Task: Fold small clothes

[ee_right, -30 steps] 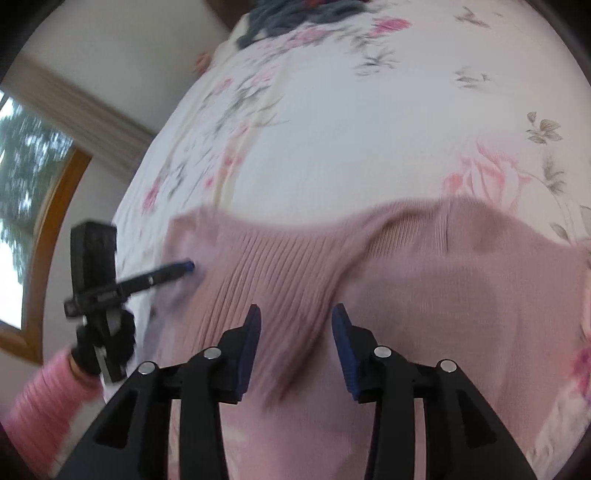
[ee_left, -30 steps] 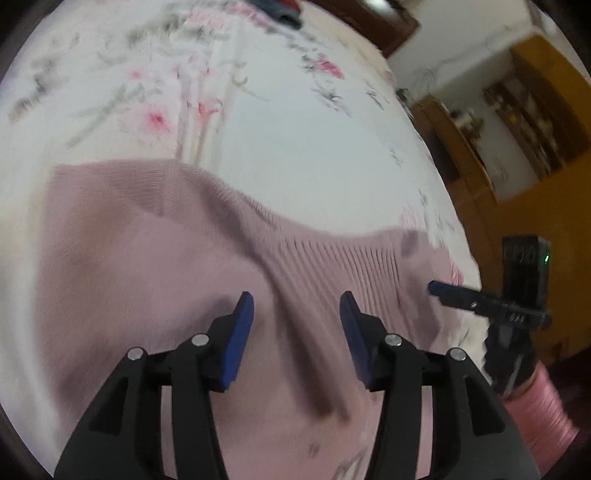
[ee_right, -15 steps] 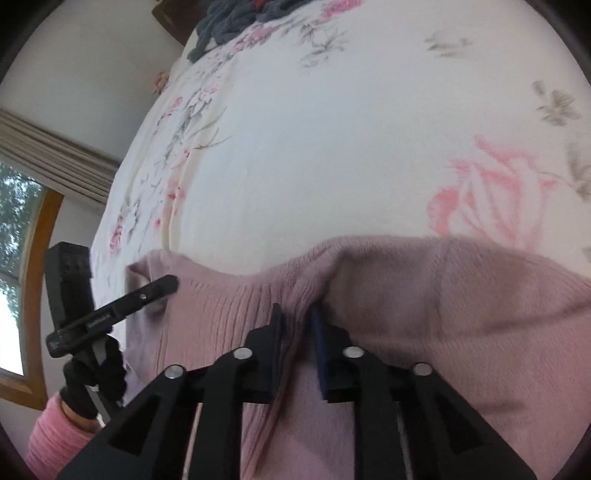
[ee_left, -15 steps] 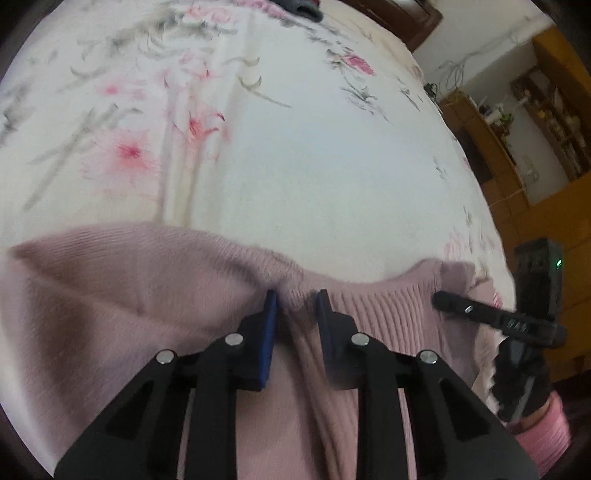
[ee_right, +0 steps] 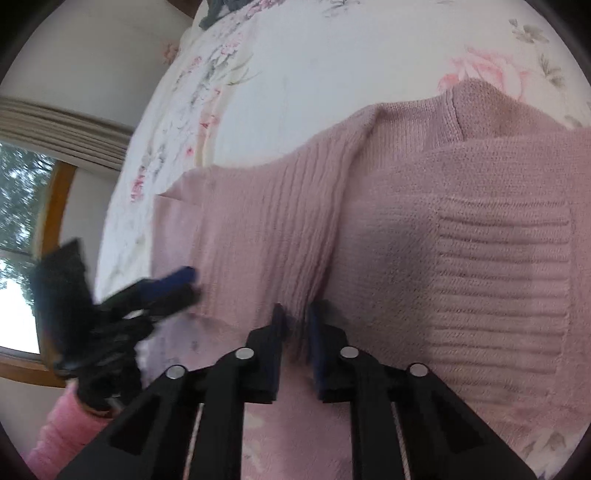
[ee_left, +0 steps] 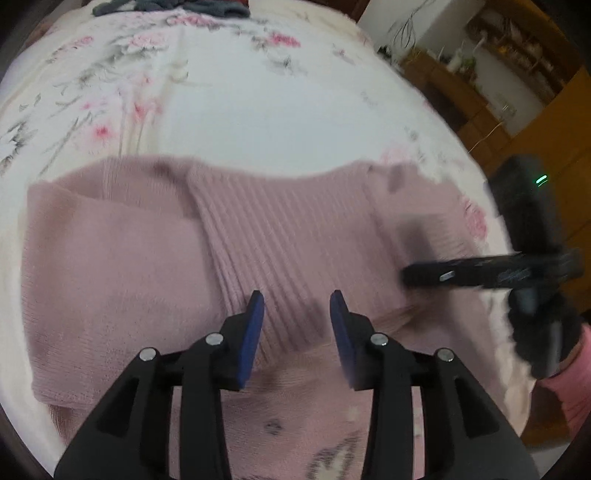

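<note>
Pink knit sweater partly folded on the floral bed sheet, fold not finished.

White floral-print bed sheet (ee_left: 229,122) holds the dusty-pink ribbed knit sweater (ee_left: 122,258), lying flat mid-bed with one panel already turned over the body; judged roughly halfway, further folds and tidying left. Left gripper (ee_left: 297,306) hovers over the ribbing, fingers spread apart, gripping nothing. Right gripper (ee_right: 295,317) has fingers nearly closed around a ridge of knit at the near edge; real pinch or not, cannot tell. Near hem cut off behind the grippers, motion blur smears the other tool, dark clothes pile (ee_left: 177,7) at far edge unclear.
</note>
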A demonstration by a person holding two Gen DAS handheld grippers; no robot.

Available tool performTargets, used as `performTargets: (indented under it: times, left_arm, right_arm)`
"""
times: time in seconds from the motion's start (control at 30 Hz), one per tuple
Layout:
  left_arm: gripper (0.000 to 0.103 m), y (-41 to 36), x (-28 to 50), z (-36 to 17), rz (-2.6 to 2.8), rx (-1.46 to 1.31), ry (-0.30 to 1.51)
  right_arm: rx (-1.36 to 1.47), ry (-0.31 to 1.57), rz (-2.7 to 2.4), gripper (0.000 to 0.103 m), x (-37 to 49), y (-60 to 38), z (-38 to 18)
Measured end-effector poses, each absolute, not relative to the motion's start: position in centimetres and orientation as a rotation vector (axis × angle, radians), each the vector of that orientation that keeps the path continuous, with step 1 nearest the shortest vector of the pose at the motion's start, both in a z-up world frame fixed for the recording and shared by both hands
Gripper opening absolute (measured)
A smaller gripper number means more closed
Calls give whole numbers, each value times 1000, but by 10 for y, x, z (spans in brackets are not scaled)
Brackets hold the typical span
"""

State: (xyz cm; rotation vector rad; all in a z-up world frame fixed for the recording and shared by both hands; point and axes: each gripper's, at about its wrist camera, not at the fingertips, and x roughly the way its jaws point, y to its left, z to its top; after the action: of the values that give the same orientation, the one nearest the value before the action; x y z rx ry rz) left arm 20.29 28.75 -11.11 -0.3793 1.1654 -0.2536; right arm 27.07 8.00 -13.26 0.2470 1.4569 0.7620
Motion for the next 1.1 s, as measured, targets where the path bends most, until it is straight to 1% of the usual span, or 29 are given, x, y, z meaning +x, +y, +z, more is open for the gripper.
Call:
performTargets:
  times: [0.17,0.33,0.37,0.43,0.47,0.5,0.57,0.63,0.7,0.73,0.9,0.93,1.03,1.1]
  left_arm:
    - [35,294,199,-121,-289,-355,1169]
    - [36,292,197,-118,-265,-330,1176]
    - [36,292,195,-115,-248,-343,1182]
    - [39,294,183,-103,-211,-355,1179]
    - [48,295,174,-97,-187,-355,1174]
    - [54,297,159,-88,-149,-346,1169]
    - [55,297,132,-76,-122,-331,1166]
    - [60,297,95,-64,-96,-317,1174]
    - [63,297,48,-54,-55,-299,1195]
    - [63,296,35,-51,-39,-290,1207]
    - [67,306,-64,-32,51,-301,1248]
    - [67,308,-73,-30,64,-307,1249]
    - [69,320,-109,-26,116,-320,1259]
    - [71,327,-125,-29,148,-338,1278]
  right_arm:
    - [132,1444,743,9,260,75,-134]
    - [177,1455,732,10,262,68,-144]
    - [183,1449,731,12,261,67,-141]
    - [208,1429,726,22,255,61,-131]
    - [210,1413,722,25,249,56,-124]
    - [203,1379,712,25,239,48,-115]
    - [169,1346,687,26,216,36,-102]
    - [127,1320,661,26,176,17,-87]
    - [95,1300,629,33,137,0,-75]
    - [89,1297,618,38,119,-9,-71]
    - [146,1315,555,39,26,-60,-56]
    - [151,1315,545,40,13,-66,-54]
    - [118,1321,500,45,-28,-83,-52]
    - [130,1347,476,47,-43,-91,-57]
